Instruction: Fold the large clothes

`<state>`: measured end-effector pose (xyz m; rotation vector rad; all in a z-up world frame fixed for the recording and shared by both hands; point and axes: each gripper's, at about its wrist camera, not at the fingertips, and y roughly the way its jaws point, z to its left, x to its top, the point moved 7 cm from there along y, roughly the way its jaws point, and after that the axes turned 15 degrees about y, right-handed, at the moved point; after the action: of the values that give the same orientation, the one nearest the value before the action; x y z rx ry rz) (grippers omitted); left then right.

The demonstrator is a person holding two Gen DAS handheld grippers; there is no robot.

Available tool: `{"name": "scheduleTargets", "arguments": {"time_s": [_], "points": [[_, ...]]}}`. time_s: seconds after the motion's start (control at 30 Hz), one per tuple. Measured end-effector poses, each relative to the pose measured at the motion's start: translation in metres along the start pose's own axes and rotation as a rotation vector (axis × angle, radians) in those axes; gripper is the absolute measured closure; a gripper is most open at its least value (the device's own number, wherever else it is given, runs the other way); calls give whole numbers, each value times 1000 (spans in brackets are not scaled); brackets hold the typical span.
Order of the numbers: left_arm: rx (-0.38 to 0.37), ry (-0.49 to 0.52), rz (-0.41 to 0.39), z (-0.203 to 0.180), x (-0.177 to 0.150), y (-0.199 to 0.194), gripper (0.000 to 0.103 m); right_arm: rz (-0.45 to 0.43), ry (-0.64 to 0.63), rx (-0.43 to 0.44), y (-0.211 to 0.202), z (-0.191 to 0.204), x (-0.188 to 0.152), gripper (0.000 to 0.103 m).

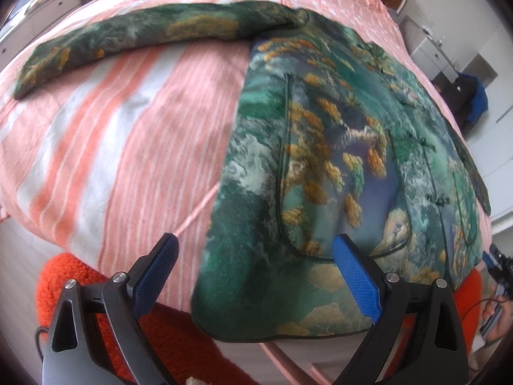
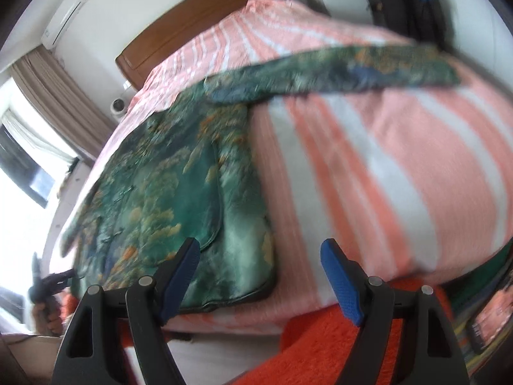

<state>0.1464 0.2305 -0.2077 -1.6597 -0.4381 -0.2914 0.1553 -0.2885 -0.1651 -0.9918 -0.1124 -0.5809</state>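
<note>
Both my left gripper (image 1: 255, 277) and right gripper (image 2: 259, 277) hang released over the bed's (image 1: 134, 134) near edge; next I pinch the jacket's (image 1: 320, 166) hem corners.

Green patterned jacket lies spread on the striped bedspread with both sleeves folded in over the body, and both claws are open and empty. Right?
Not quite: the jacket has its sleeves stretched outward across the bedspread, as both wrist views show. The left claw and right claw are open and empty.
</note>
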Motion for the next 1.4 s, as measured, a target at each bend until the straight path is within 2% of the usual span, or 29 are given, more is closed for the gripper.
{"name": "scheduleTargets", "arguments": {"time_s": [0.1, 0.33, 0.4, 0.53, 0.57, 0.6, 0.63, 0.67, 0.77, 0.97, 1.1, 1.23, 1.3, 1.33, 1.37, 1.4], "points": [[11, 29, 32, -3, -2, 9, 6, 59, -20, -3, 15, 6, -10, 26], [4, 18, 54, 0, -7, 14, 6, 109, -61, -40, 43, 16, -24, 26], [8, 18, 56, 0, -7, 14, 7, 118, -87, -65, 47, 18, -28, 31], [-4, 28, 54, -5, -9, 10, 37, 132, -103, -87, 47, 16, -30, 57], [12, 39, 52, -6, -9, 9, 50, 131, -103, -94, 45, 14, -29, 68], [19, 58, 51, -9, -10, 7, 58, 132, -99, -92, 44, 12, -29, 76], [28, 72, 56, -11, -10, 7, 79, 133, -95, -88, 42, 11, -29, 80], [41, 88, 63, -12, -11, 6, 86, 134, -96, -84, 41, 11, -29, 85], [36, 124, 74, -16, -13, 2, 91, 128, -116, -94, 39, 13, -29, 89], [37, 159, 82, -16, -21, -15, 92, 141, -125, -102, 30, 16, -34, 92], [51, 160, 92, -11, -17, -9, 91, 148, -130, -114, 33, 15, -35, 92], [119, 202, 81, -18, -6, -6, 79, 136, -113, -119, 41, 15, -30, 91], [143, 208, 50, -18, -3, -12, 69, 114, -113, -122, 40, 15, -28, 82], [140, 200, 27, -17, -2, -17, 60, 102, -109, -123, 38, 15, -28, 80], [132, 188, 5, -16, 0, -21, 51, 91, -101, -123, 36, 14, -27, 70], [125, 170, -22, -14, 2, -27, 47, 80, -91, -123, 34, 13, -26, 59]]}}
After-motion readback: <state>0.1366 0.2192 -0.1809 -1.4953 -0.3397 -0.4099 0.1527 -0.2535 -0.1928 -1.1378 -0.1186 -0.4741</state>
